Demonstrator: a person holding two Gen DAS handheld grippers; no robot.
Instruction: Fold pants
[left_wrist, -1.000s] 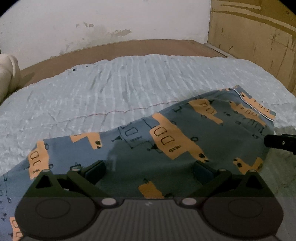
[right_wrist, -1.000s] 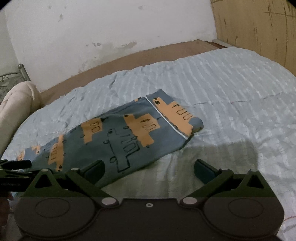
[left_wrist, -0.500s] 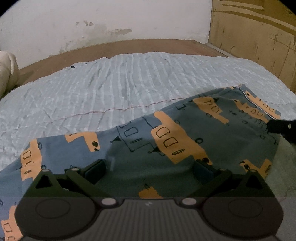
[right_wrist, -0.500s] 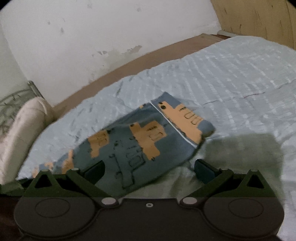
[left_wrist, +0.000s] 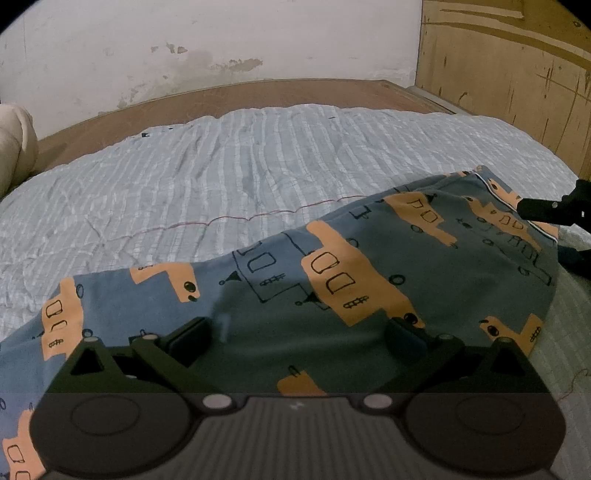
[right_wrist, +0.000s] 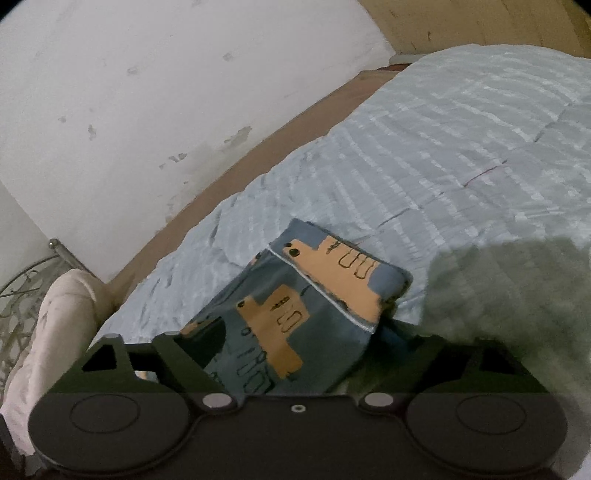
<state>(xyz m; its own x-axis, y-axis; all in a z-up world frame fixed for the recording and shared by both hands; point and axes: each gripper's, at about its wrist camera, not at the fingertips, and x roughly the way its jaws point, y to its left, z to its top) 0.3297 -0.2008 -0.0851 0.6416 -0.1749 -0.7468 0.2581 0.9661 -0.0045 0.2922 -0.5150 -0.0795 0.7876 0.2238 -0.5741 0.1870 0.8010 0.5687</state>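
The pants (left_wrist: 332, 280) are blue-grey with orange vehicle prints and lie flat on the light blue bedspread (left_wrist: 258, 166). My left gripper (left_wrist: 299, 332) is open, low over the middle of the pants, fingers spread on either side of the fabric. My right gripper (right_wrist: 295, 350) is open right at the pants' end (right_wrist: 332, 280), with the white-piped hem between its fingers. In the left wrist view the right gripper's fingers (left_wrist: 546, 210) show at the right end of the pants.
A wooden headboard panel (left_wrist: 509, 66) stands at the right. The brown bed frame edge (left_wrist: 258, 96) runs along the white wall. A cream pillow (right_wrist: 55, 325) and a metal bed rail (right_wrist: 26, 280) are at the left.
My right gripper has moved in and tilted down onto the hem end of the pants, which now lies between its fingers. My left gripper has shifted slightly over the pants.
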